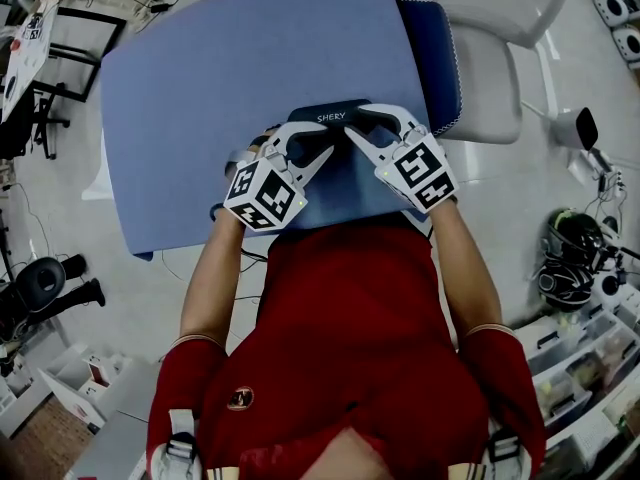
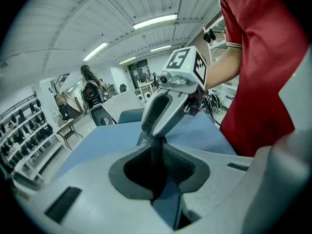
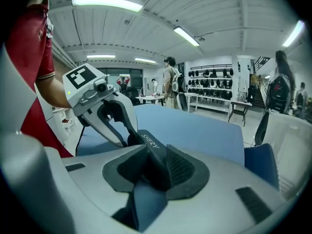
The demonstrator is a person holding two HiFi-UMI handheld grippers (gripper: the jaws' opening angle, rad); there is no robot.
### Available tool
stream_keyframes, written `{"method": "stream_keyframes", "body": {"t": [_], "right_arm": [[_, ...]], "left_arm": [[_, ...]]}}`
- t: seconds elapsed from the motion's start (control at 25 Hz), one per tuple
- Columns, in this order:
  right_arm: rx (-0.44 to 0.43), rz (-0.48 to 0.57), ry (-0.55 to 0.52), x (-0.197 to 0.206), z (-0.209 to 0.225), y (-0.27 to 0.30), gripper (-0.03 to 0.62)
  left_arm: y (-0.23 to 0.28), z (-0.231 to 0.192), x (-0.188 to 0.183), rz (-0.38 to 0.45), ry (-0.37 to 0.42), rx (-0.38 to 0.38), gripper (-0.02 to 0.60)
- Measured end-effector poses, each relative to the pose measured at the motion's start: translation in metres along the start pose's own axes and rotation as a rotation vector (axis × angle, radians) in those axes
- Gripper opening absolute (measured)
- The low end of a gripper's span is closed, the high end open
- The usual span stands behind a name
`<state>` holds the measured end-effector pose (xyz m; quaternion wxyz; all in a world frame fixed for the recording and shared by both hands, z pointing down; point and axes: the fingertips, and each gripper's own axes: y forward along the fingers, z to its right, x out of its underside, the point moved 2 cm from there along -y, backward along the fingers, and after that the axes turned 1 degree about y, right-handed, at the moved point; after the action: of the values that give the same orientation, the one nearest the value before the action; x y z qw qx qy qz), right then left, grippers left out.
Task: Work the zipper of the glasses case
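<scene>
A dark glasses case (image 1: 333, 118) marked SHERY lies near the front edge of the blue table (image 1: 200, 88). My left gripper (image 1: 305, 148) comes at it from the left and is shut on the case's left end; in the left gripper view the case (image 2: 155, 152) is pinched between its pads. My right gripper (image 1: 355, 120) reaches in from the right with its jaws open on either side of the case (image 3: 148, 140), which runs between them towards the left gripper (image 3: 124, 138). I cannot make out the zipper pull in any view.
A blue-cushioned seat (image 1: 440, 58) and a white chair (image 1: 495, 68) stand beyond the table's right edge. Cables and headphones (image 1: 570, 258) lie on the floor at right, a black stand (image 1: 45, 283) at left. People stand far off in the room behind.
</scene>
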<state>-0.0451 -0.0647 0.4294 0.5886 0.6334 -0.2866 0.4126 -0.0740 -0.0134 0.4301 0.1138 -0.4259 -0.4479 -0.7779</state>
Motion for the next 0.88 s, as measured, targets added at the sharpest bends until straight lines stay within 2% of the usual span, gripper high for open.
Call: {"method": "stream_keyframes", "body": {"t": [0.16, 0.32, 0.52, 0.72, 0.88], "right_arm": [[-0.017, -0.026, -0.027, 0.011, -0.005, -0.001, 0.117], [-0.021, -0.022, -0.043, 0.015, -0.009, -0.002, 0.112], [-0.031, -0.017, -0.075, 0.017, -0.008, -0.006, 0.112], [-0.058, -0.011, -0.134, 0.019, -0.007, -0.007, 0.112], [-0.110, 0.035, -0.177, 0.013, 0.001, -0.016, 0.112]], "left_arm": [[-0.001, -0.005, -0.004, 0.014, -0.015, -0.009, 0.072], [0.005, -0.011, 0.002, -0.057, 0.010, -0.019, 0.072], [0.019, -0.006, 0.007, -0.128, 0.003, 0.018, 0.072], [0.024, -0.006, 0.007, -0.141, -0.024, 0.014, 0.072], [0.027, -0.005, 0.007, -0.152, -0.040, 0.015, 0.072]]}}
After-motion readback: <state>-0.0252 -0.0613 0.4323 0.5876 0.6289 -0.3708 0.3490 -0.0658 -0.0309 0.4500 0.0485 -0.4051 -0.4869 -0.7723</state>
